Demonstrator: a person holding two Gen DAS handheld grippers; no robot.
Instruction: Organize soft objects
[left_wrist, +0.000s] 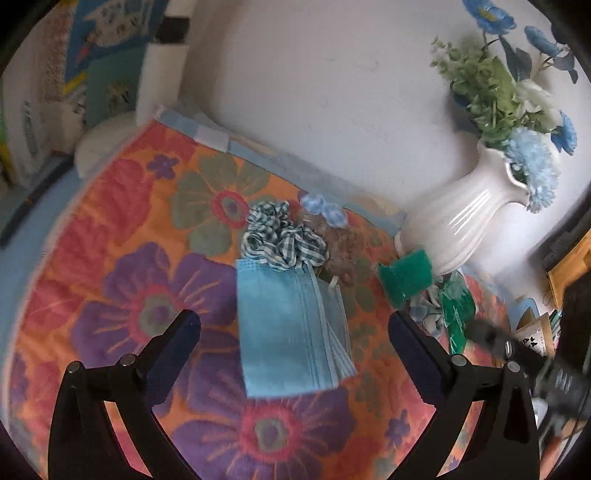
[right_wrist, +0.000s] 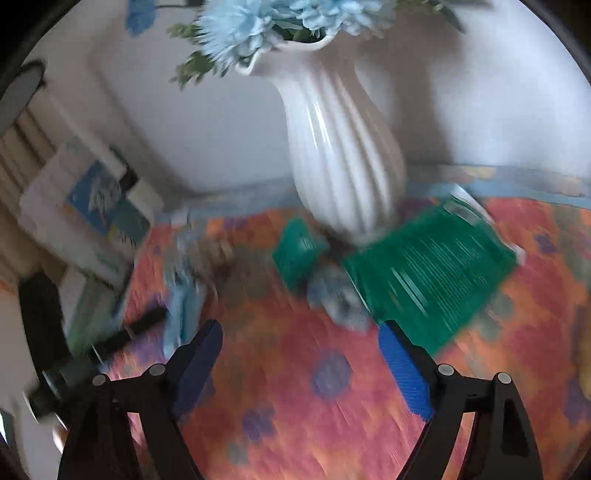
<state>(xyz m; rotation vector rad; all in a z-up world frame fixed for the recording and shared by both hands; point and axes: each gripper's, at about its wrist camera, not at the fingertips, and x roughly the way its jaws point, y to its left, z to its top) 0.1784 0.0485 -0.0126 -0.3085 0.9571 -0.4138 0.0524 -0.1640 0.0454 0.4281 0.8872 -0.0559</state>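
From the left wrist, the left gripper (left_wrist: 293, 325) hangs open and empty over a stack of blue face masks (left_wrist: 291, 328) on the floral tabletop (left_wrist: 122, 236), a checked scrunchie (left_wrist: 284, 236) touching their far end. From the right wrist, the right gripper (right_wrist: 300, 338) is open and empty; a green sponge (right_wrist: 299, 251), a bluish soft bundle (right_wrist: 338, 295) and a green packet (right_wrist: 428, 266) lie unsorted by the white vase (right_wrist: 343, 147), so much seems left.

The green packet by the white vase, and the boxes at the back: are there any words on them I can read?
Green packet: pale lines of print, too blurred to read.
Boxes at the back: coloured pictures, no letters clear enough to read.
White vase: no writing.
Blue face masks: no writing.
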